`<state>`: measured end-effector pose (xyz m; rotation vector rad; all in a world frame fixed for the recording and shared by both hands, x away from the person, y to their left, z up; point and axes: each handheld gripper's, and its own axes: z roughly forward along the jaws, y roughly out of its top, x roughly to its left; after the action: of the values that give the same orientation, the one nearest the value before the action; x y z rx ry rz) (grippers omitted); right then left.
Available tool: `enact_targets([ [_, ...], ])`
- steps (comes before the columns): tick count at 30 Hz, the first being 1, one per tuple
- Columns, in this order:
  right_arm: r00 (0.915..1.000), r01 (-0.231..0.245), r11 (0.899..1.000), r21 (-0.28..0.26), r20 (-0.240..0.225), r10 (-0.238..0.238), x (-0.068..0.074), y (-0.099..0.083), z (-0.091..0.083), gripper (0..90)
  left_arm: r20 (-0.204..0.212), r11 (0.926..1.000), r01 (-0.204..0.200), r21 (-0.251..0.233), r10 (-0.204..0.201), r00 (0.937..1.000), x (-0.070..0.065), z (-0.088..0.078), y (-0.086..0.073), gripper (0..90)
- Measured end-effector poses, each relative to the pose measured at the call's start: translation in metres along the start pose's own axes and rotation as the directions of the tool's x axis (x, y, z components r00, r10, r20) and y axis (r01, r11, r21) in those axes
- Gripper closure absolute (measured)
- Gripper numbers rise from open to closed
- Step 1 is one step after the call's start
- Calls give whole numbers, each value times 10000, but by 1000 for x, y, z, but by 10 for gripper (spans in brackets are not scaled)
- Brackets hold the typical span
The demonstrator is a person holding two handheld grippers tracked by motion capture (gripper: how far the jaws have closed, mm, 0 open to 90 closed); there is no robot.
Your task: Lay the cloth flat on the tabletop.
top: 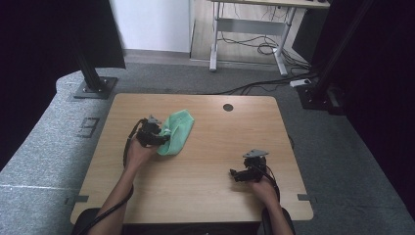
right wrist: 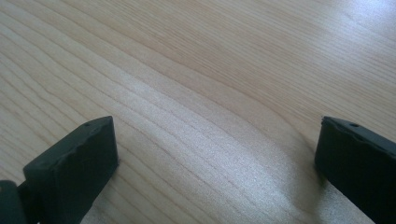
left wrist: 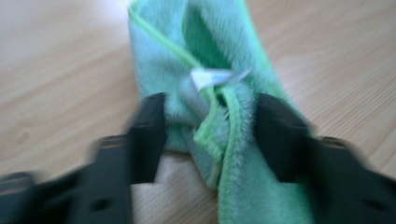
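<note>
Nearest us, at five o'clock on the light wooden table (top: 205,196), our right gripper (top: 236,174) rests with its black jaws spread wide over bare wood. Farther off, at ten o'clock, our left gripper (left wrist: 208,135) has both jaws against a bunched fold of the soft green microfibre cloth (left wrist: 219,93), pinching it beside its small white label (left wrist: 210,77). Beyond the jaws, this cloth lies crumpled towards twelve o'clock.
</note>
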<state>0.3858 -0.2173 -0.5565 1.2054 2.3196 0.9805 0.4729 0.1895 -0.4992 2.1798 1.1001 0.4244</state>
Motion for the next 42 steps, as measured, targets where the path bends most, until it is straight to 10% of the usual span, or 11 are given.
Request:
enact_targets([
  [7, 10000, -1, 10000, -1, 1, 1, 0, 0, 0, 0, 200, 9999, 127, 103, -129, 9997, -5, -6, -17, 784],
  [21, 10000, -5, 10000, -1, 14, 5, 0, 0, 0, 0, 805, 9995, -329, -15, 329, 9962, -56, -35, -63, 645],
  [26, 9999, 72, 9998, 206, -87, -70, 1, 4, 0, 37, 941, 9977, -413, -539, 463, 9945, -49, -48, -49, 326],
  [34, 9908, 863, 9959, 260, -1072, -830, 25, 26, 6, 92, 682, 9945, -84, -1040, 156, 9975, -32, -52, -36, 297],
  [42, 9593, 1187, 9926, -272, -2549, -1217, 61, 68, 18, 153, 795, 9922, 221, -1227, -124, 9968, -22, -38, -49, 333],
])
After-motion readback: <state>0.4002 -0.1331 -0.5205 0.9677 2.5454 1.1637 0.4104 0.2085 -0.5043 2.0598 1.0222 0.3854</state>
